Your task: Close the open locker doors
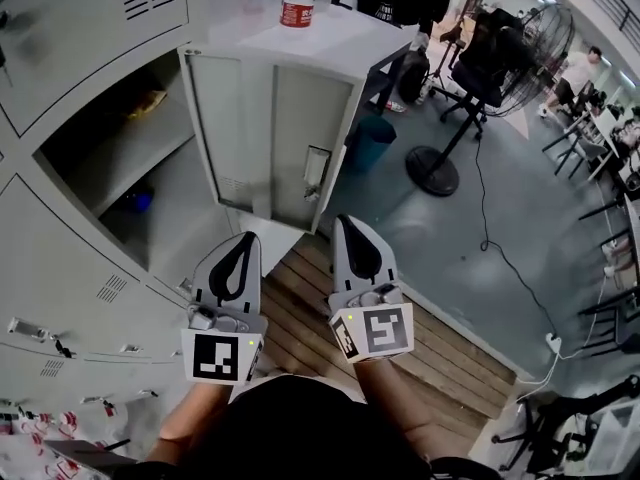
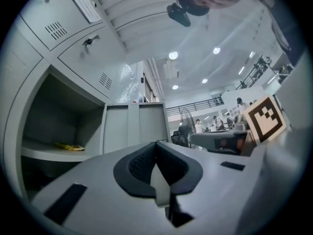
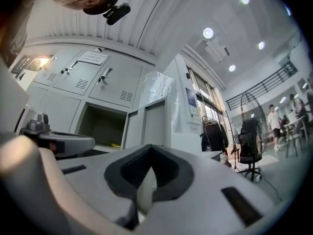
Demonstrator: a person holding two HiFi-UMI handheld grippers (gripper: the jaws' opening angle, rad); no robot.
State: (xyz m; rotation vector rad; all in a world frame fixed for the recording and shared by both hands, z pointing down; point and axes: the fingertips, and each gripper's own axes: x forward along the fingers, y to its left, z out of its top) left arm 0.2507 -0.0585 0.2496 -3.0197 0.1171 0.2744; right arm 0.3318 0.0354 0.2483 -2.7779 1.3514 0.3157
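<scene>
The bottle is cut off above; the yellow item in the locker is too small to identify.

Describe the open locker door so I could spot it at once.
Start at the wall of grey lockers on the left of the head view. One door swings out from it, beside a shelved compartment. The doors around it are shut; only this one shows its inner face.

Both arms forward. The left gripper and right gripper are side by side, near each other, and pointing ahead about level. Jaws of each are closed together with nothing between them. Forearms are bare.
</scene>
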